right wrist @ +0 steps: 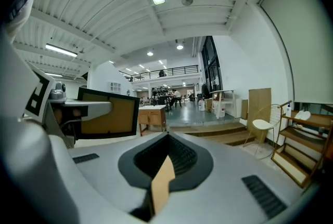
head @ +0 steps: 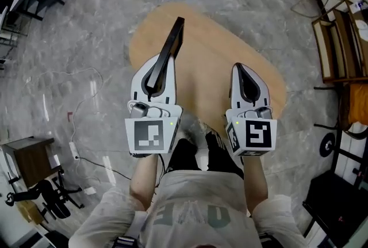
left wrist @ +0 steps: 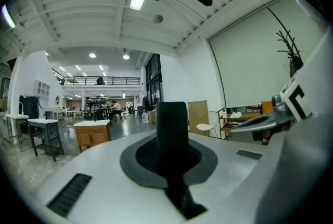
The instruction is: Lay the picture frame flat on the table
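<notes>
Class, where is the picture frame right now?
In the head view, the picture frame is left of centre, gripped edge-on in the left claw, over the near left part of the wooden table.

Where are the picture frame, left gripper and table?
picture frame (head: 175, 37), head view, its dark top edge.
left gripper (head: 162, 61), head view, between its fingertips.
table (head: 221, 45), head view, bare wooden top.

The left hand-held gripper (head: 156, 71) hides the picture frame's (head: 173, 38) near end.
</notes>
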Demonstrator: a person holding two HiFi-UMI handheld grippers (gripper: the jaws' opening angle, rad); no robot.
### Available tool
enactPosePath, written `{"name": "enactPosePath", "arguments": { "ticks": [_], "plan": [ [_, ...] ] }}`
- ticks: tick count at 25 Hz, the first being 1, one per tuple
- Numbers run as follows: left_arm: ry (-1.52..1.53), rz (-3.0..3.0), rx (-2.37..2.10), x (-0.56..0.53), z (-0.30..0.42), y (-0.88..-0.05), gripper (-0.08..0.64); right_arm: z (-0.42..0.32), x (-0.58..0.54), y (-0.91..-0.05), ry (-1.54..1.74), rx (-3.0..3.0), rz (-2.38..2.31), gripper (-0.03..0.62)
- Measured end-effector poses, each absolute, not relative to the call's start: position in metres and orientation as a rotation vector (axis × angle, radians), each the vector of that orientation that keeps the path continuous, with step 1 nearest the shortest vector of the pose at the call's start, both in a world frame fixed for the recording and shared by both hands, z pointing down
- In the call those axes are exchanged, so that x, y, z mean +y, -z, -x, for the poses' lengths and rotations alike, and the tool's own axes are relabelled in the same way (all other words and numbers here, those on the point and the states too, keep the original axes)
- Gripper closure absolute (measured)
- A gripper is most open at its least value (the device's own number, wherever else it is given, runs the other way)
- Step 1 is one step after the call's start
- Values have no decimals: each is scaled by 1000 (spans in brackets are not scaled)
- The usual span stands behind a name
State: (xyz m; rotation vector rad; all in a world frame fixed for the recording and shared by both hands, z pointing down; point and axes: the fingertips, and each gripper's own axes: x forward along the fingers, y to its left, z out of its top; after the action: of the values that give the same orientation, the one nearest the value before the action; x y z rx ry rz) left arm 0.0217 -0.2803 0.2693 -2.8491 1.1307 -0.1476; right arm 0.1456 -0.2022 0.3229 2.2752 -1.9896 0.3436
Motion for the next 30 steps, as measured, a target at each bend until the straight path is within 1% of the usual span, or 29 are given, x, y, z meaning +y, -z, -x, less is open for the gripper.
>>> {"name": "enactPosePath", "arguments": {
  "ticks": [3, 10, 15, 23, 30],
  "plan": [
    [237, 2825, 1043, -292, -51, -318, 540, -163, -213, -360, -381, -1939, -2291, 586],
    [496, 2738, 775, -293, -95, -431, 540, -180, -229, -456, -388, -1872, -2270, 586],
    [585, 2603, 632, -289, -121, -504, 540, -187, -224, -523, -420, -1790, -2261, 586],
    [679, 2334, 332, -273, -146, -593, 540, -191, -195, -586, -527, -1735, -2232, 586],
    [749, 2204, 183, -251, -157, -658, 540, -193, -177, -609, -555, -1708, -2208, 586]
  ]
}}
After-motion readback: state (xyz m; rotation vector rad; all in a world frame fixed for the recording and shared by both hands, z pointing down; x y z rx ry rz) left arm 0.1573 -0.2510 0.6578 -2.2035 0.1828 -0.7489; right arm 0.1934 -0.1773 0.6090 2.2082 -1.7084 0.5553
